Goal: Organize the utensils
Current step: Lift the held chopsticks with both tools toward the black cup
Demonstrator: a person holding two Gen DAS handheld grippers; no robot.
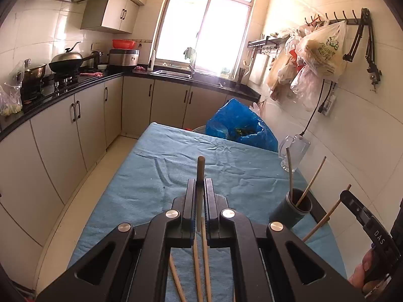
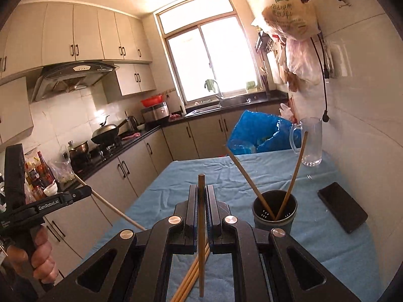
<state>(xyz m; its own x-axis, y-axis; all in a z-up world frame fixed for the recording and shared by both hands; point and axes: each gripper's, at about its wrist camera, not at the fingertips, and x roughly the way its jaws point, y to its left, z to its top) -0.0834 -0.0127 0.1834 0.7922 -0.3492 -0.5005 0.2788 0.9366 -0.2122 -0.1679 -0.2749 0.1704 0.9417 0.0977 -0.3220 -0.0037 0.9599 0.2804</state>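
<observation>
My left gripper (image 1: 200,183) is shut on a wooden chopstick (image 1: 201,166) that sticks up between its fingers, held above the blue tablecloth (image 1: 156,176). My right gripper (image 2: 200,190) is shut on another wooden chopstick (image 2: 201,226), held upright. A dark round utensil holder (image 2: 274,216) stands on the cloth to the right with two chopsticks (image 2: 294,173) leaning in it; it also shows in the left wrist view (image 1: 293,207). Several loose chopsticks (image 1: 199,269) lie on the cloth beneath the grippers. The left gripper shows at the left of the right wrist view (image 2: 83,192).
A glass mug (image 2: 311,142) stands at the table's far right by the wall. A black phone (image 2: 342,206) lies right of the holder. A blue plastic bag (image 2: 259,133) sits beyond the table's far end. Kitchen cabinets and counter (image 1: 63,95) run along the left.
</observation>
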